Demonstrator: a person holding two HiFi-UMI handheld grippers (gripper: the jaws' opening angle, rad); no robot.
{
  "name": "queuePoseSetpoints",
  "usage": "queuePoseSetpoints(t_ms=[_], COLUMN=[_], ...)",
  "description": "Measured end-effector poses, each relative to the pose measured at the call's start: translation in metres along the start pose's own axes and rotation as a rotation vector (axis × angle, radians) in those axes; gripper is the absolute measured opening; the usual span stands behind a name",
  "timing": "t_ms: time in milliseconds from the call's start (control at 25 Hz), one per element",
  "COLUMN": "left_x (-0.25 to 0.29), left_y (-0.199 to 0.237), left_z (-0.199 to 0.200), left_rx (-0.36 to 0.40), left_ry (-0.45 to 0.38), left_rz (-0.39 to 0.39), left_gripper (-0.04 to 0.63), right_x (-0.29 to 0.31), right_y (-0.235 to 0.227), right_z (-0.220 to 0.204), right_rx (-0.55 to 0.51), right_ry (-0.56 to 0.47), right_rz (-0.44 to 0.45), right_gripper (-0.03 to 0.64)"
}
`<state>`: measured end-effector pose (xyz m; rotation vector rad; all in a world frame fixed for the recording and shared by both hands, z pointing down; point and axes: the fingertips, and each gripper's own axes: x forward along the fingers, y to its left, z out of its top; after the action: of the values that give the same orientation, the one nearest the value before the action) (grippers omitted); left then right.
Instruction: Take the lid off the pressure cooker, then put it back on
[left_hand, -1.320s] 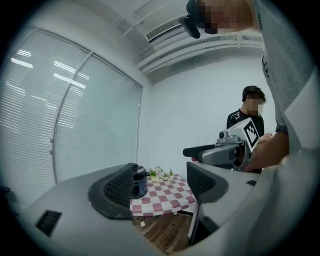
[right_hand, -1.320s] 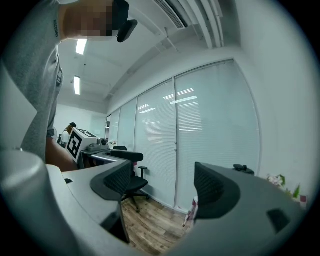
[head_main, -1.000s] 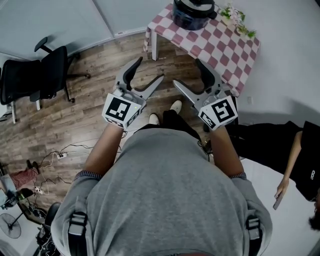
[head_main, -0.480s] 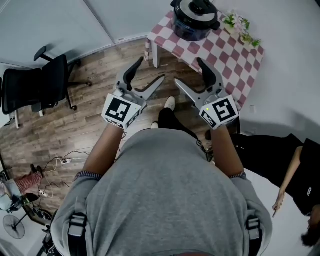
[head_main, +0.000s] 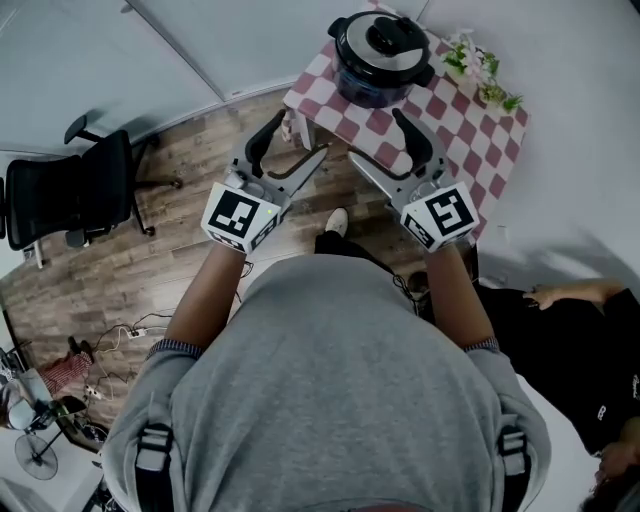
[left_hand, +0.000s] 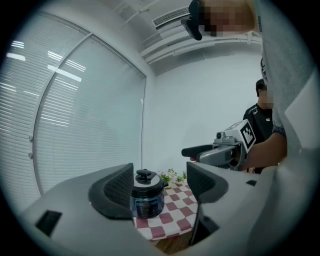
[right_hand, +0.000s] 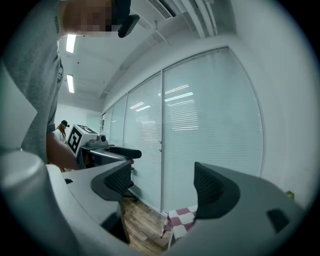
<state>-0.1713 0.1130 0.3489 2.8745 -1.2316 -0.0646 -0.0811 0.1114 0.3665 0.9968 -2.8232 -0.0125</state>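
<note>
A dark pressure cooker (head_main: 378, 59) with its silver lid (head_main: 385, 38) and black knob on stands on a small table with a red-and-white checked cloth (head_main: 450, 105). Both grippers hang in the air short of the table, apart from the cooker. My left gripper (head_main: 293, 148) is open and empty. My right gripper (head_main: 378, 143) is open too, nothing between its jaws. In the left gripper view the cooker (left_hand: 146, 197) shows far off between the open jaws (left_hand: 159, 184). The right gripper view shows only a corner of the cloth (right_hand: 179, 220) past its open jaws (right_hand: 165, 189).
A black office chair (head_main: 70, 195) stands on the wood floor at left. Cables and a fan (head_main: 60, 400) lie at bottom left. A plant (head_main: 478, 68) sits on the table beside the cooker. Another person in black (head_main: 575, 340) is at the right. Glass partitions lie beyond the table.
The person has walked toward the table: the cooker and cloth have come down into fuller view. Both grippers stay open, held out ahead. The person at right has shifted.
</note>
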Motion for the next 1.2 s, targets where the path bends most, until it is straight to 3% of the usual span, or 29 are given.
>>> queuePoseSetpoints(t_ms=[440, 760, 880, 1200], left_x=[0.073, 0.109, 0.128, 0.178], left_y=[0.033, 0.075, 0.095, 0.149], left_z=[0.007, 0.005, 0.004, -0.002], left_rx=[0.017, 0.007, 0.017, 0.004], left_ry=[-0.009, 0.005, 0.005, 0.008], left_rz=[0.024, 0.003, -0.041, -0.260], left_gripper=[0.339, 0.339, 0.339, 0.339], right_x=[0.031, 0.061, 0.080, 0.128], right_y=[-0.070, -0.107, -0.125, -0.163], right_z=[0.000, -0.004, -0.006, -0.008], right_rx=[-0.012, 0.008, 0.013, 0.062], right_ry=[-0.009, 0.008, 0.020, 0.058], right_rz=[0.037, 0.003, -0.031, -0.219], right_gripper=[0.388, 0.390, 0.390, 0.391])
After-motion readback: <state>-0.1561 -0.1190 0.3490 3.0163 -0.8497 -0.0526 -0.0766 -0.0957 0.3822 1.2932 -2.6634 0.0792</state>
